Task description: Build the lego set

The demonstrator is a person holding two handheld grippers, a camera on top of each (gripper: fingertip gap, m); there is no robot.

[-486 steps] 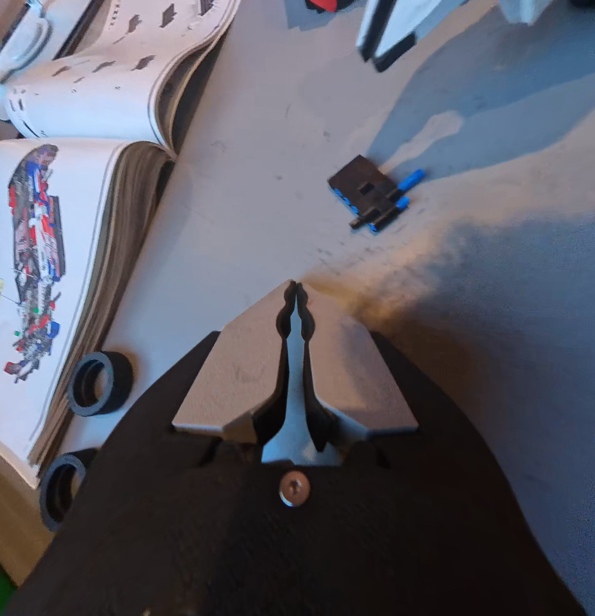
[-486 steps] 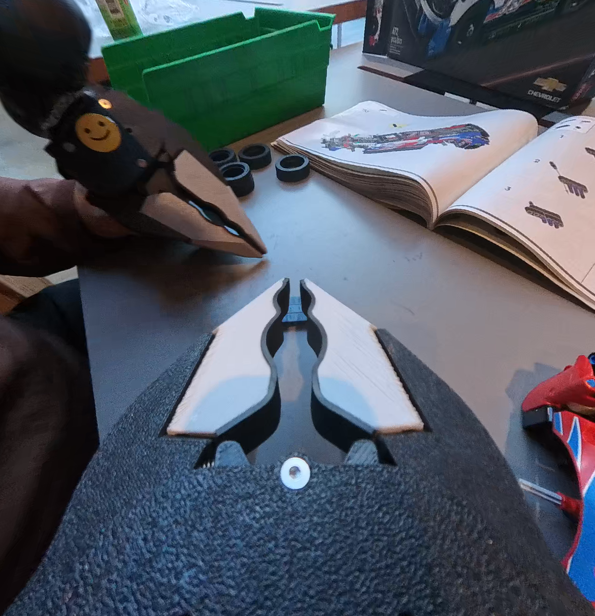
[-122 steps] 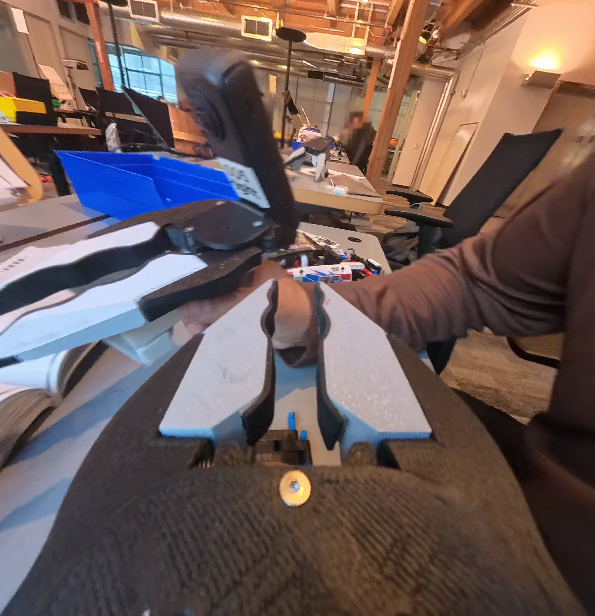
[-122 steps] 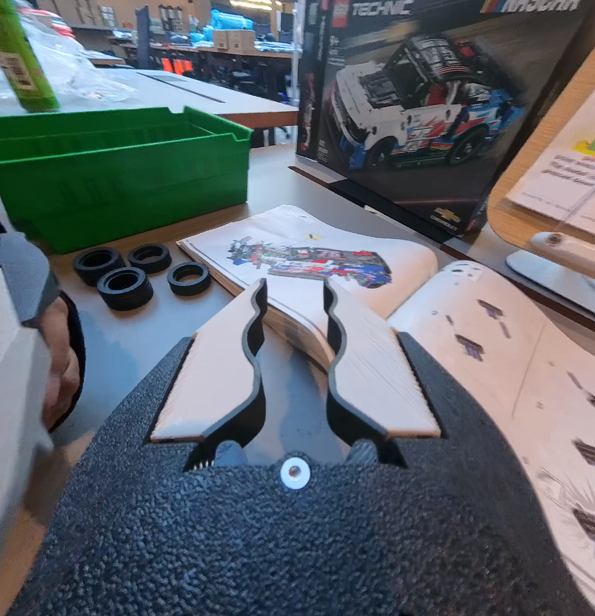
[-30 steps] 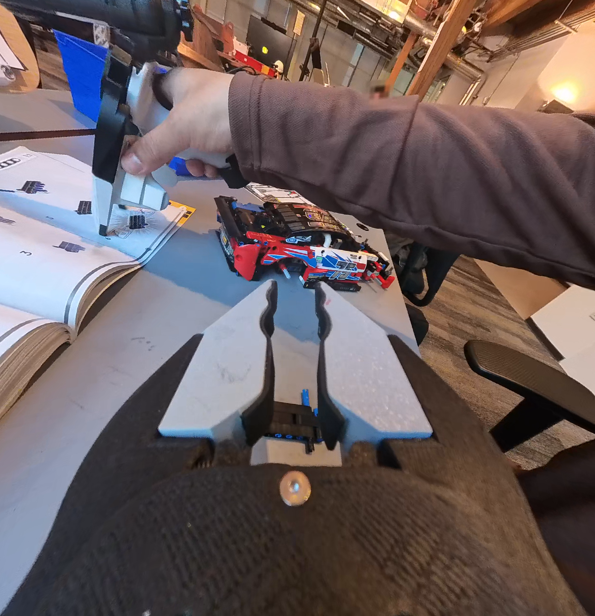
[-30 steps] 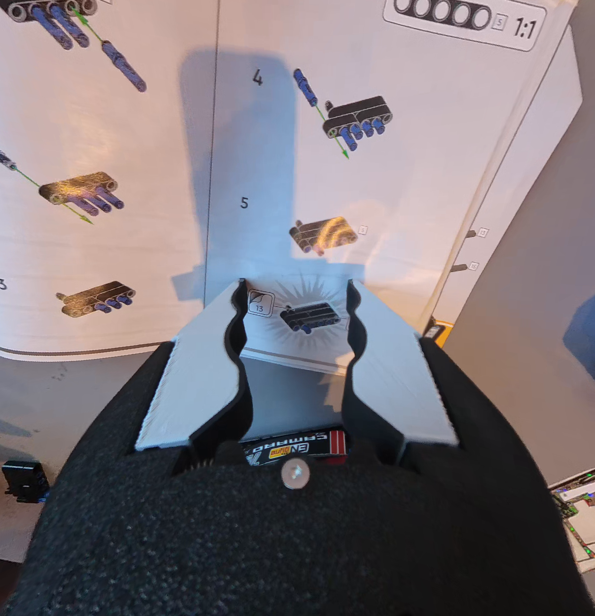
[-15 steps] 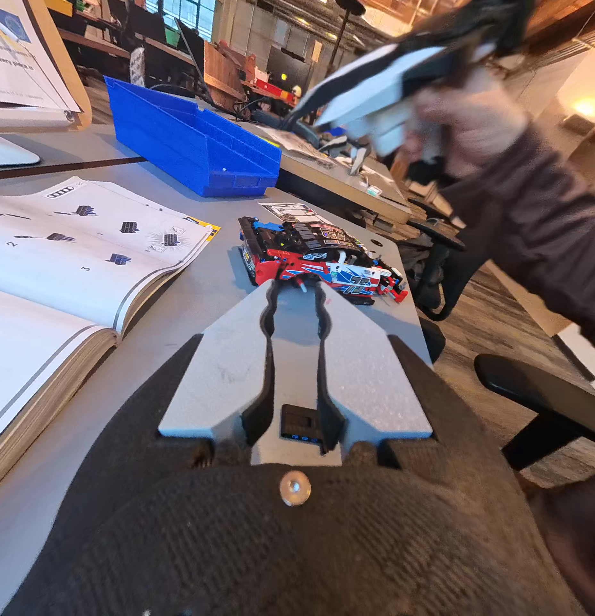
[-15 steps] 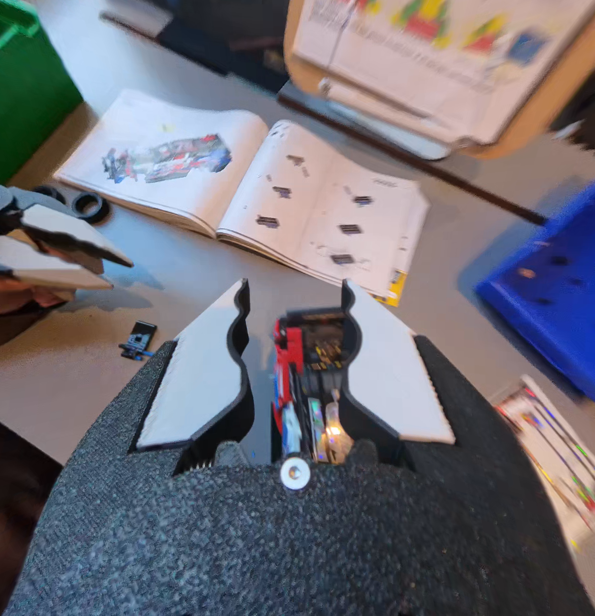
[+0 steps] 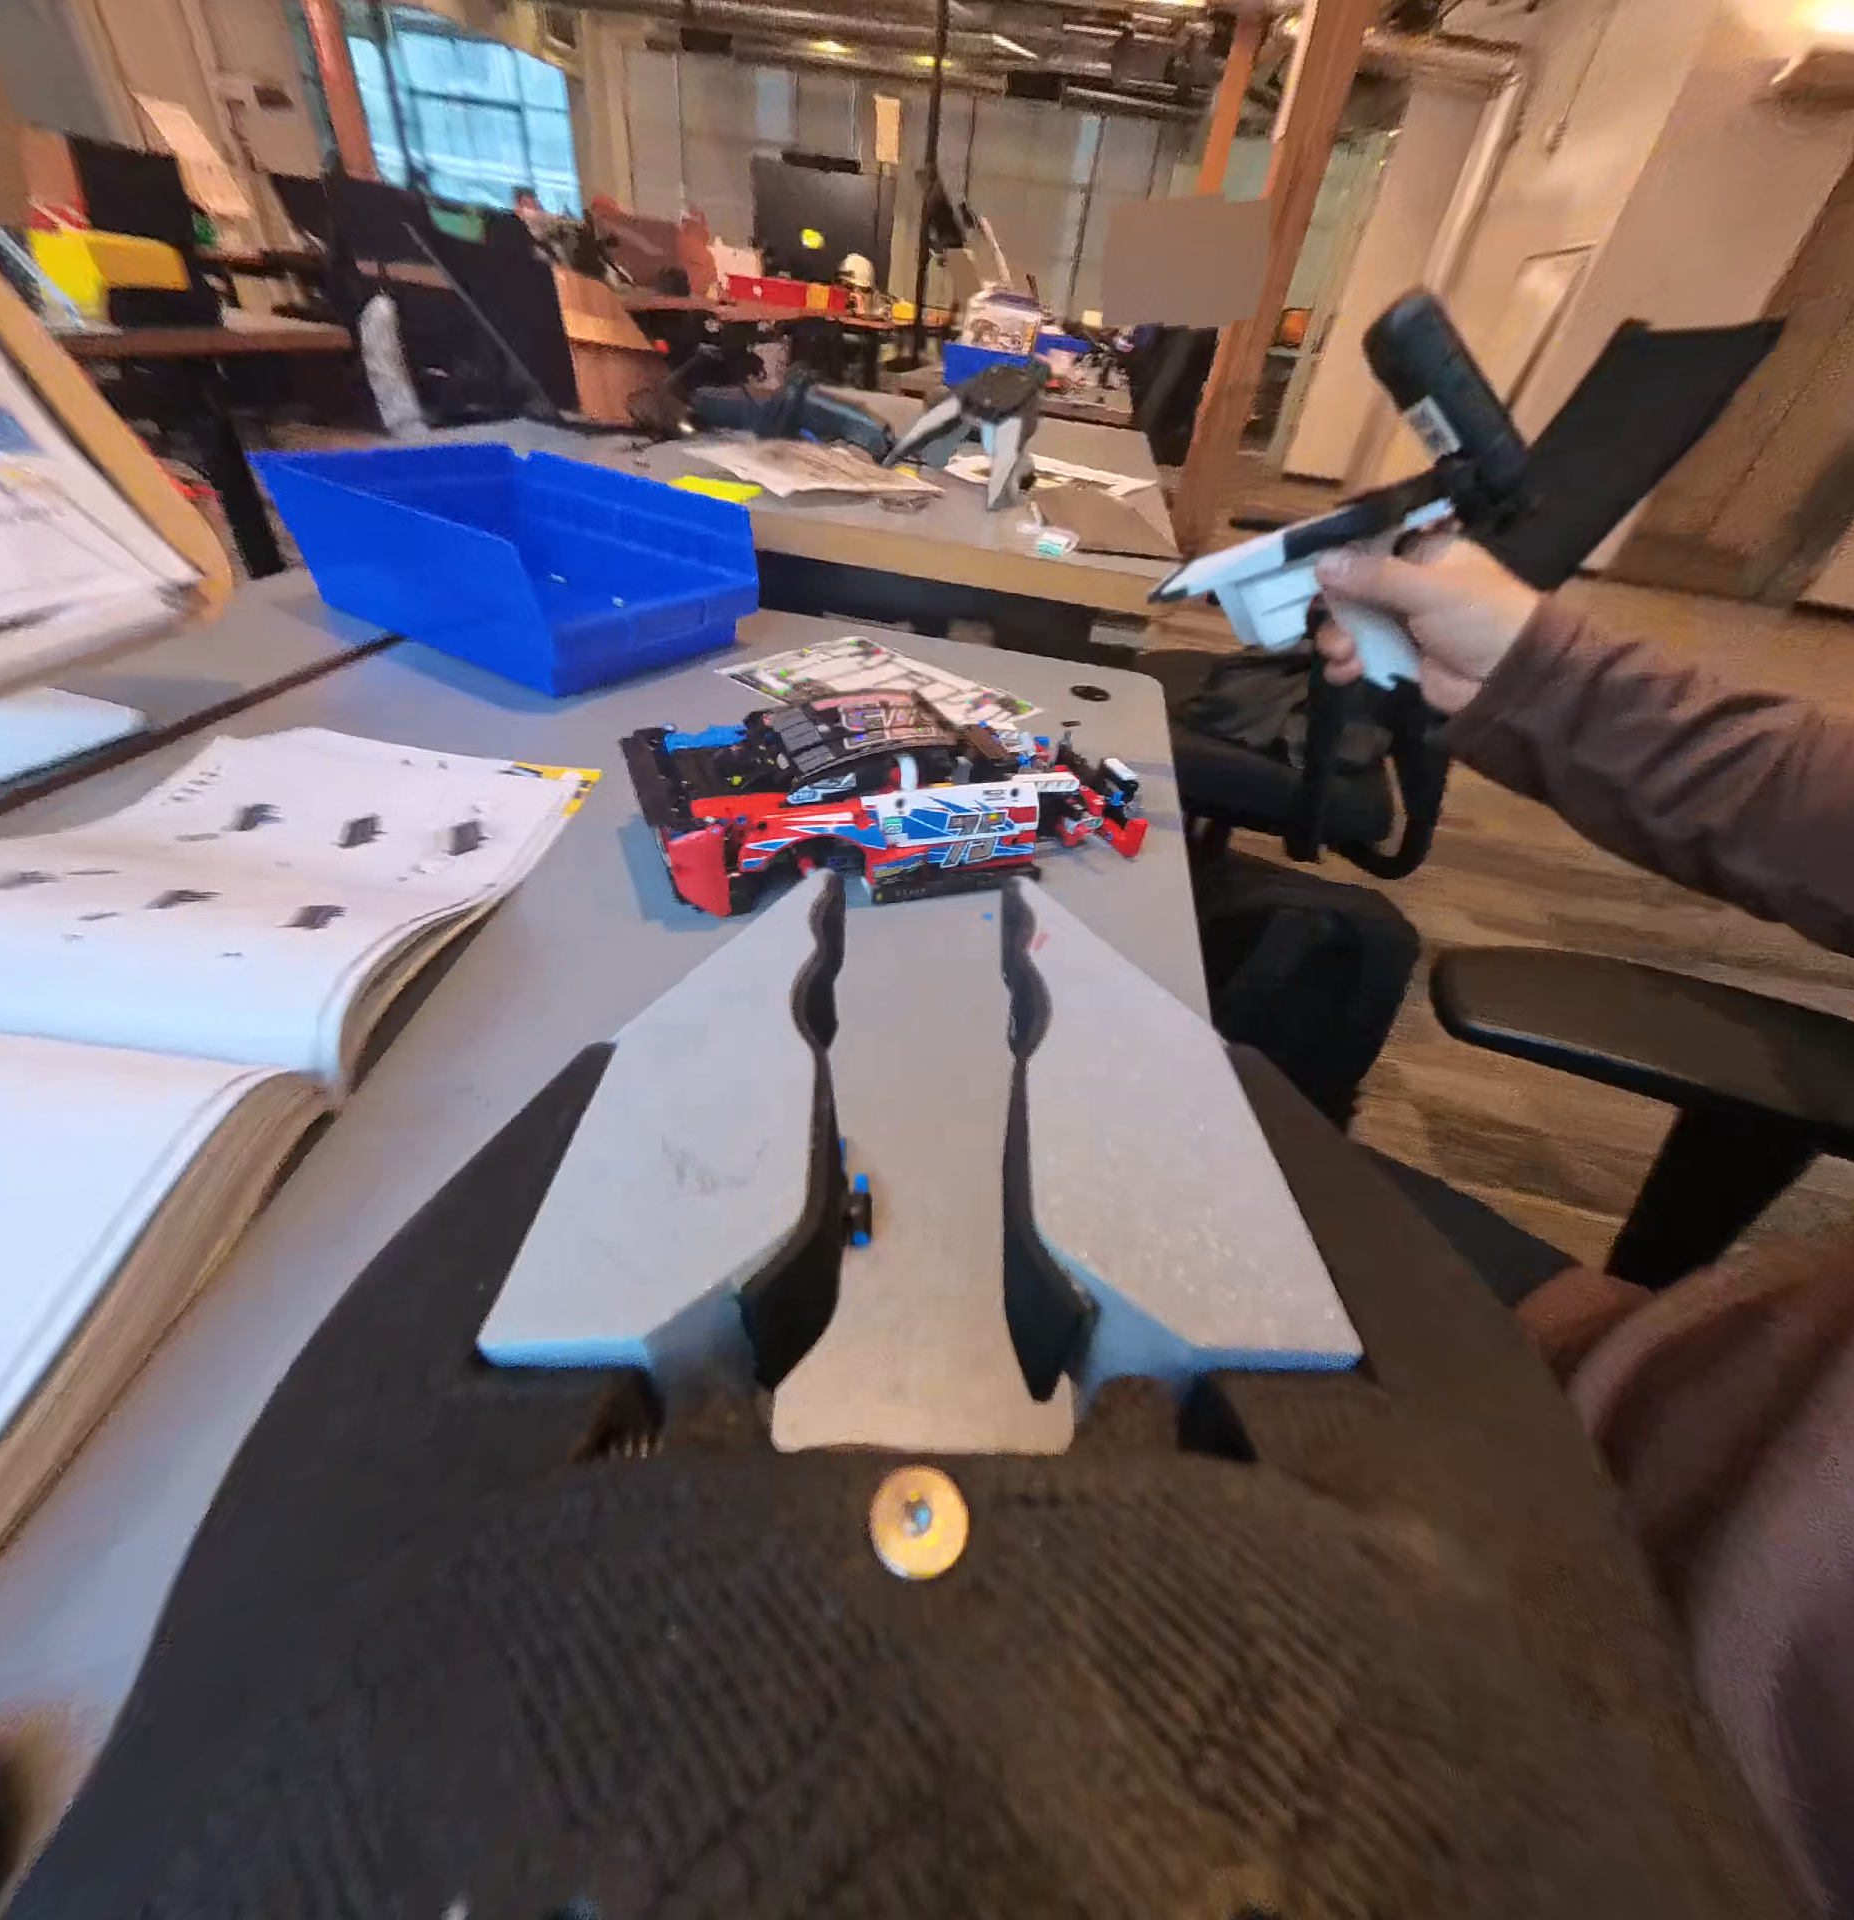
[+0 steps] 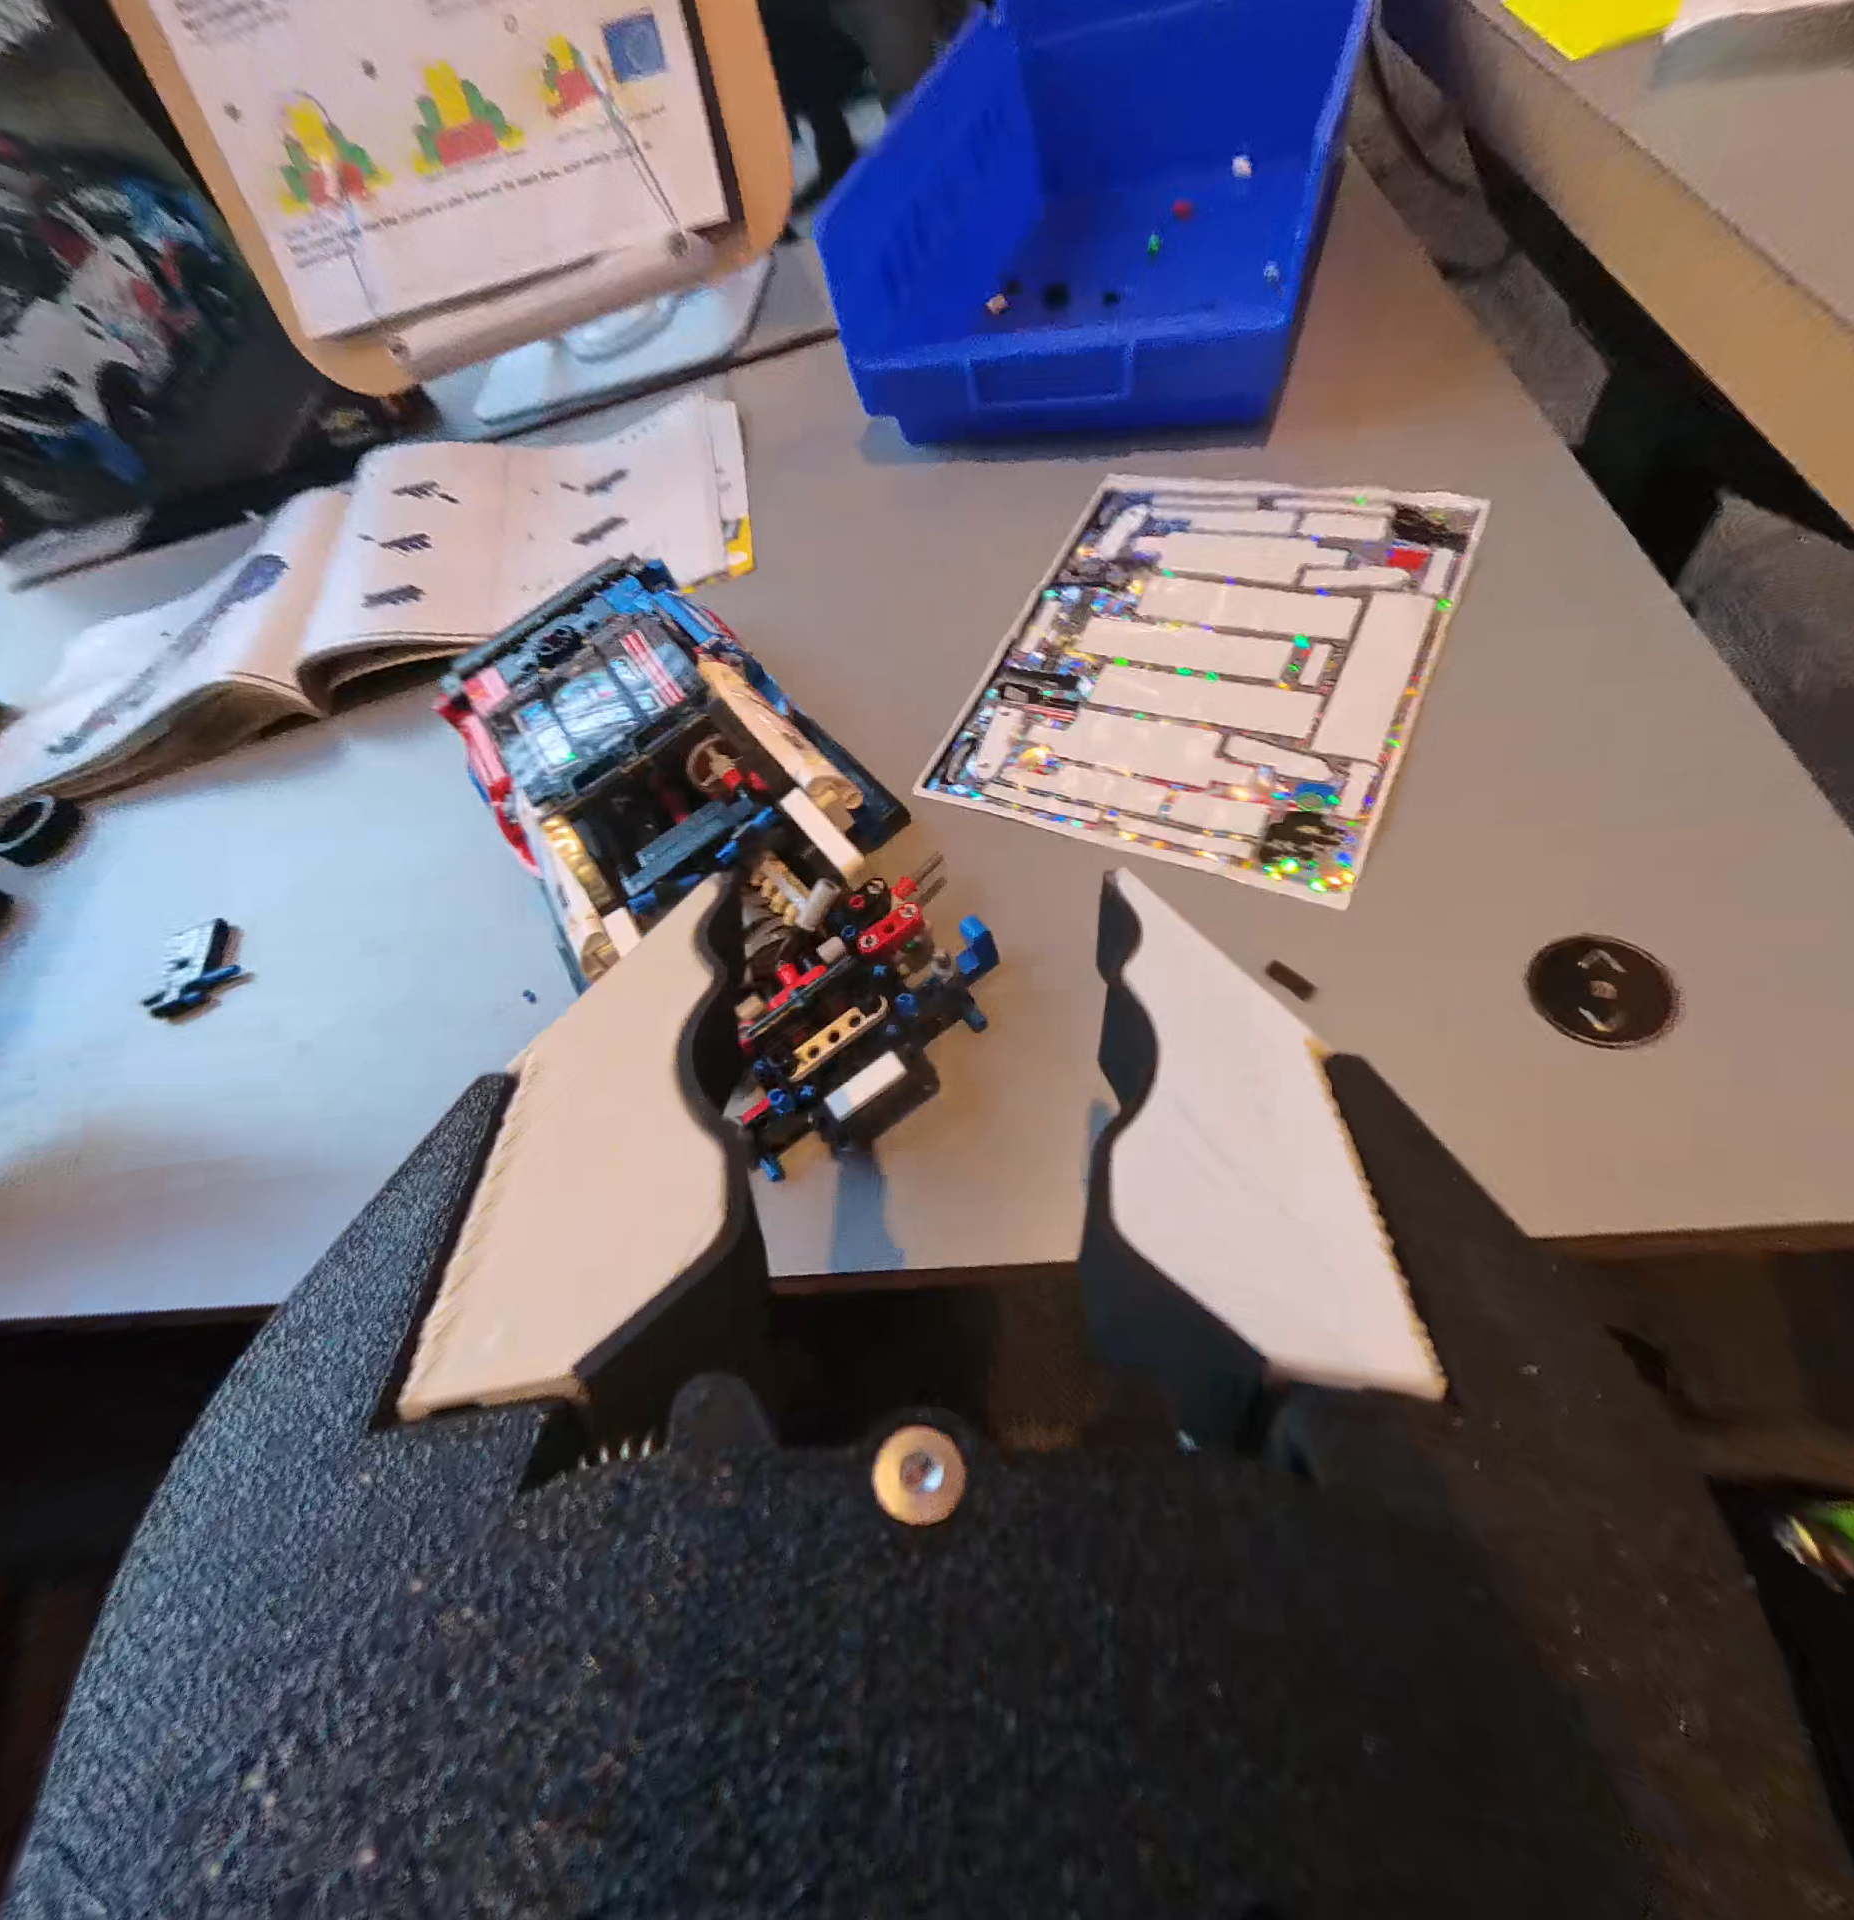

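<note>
The partly built red, white and blue lego car stands on the grey table, just past my left gripper. That gripper is open and empty. A small black and blue lego piece lies on the table under it, half hidden by the left finger. In the right wrist view my right gripper is open and empty, held above the car's bare front end near the table edge. The small piece lies far left of it. The right gripper also shows raised at the right in the left wrist view.
An open instruction book lies left of the car. A blue bin stands behind, and a sticker sheet lies to the right. Black tyres sit at the far left. A round grommet and a tiny black piece are near the right fingertip. The left gripper's tips are roughly 40 cm from the right gripper's. My right gripper is the nearer one to the round grommet: about 15 cm, against 55 cm. Look for it in the left wrist view too.
The right gripper left the instruction page, swung up and right, and now hangs over the car's front end. Under the left gripper, the small piece now shows beside the left finger.
</note>
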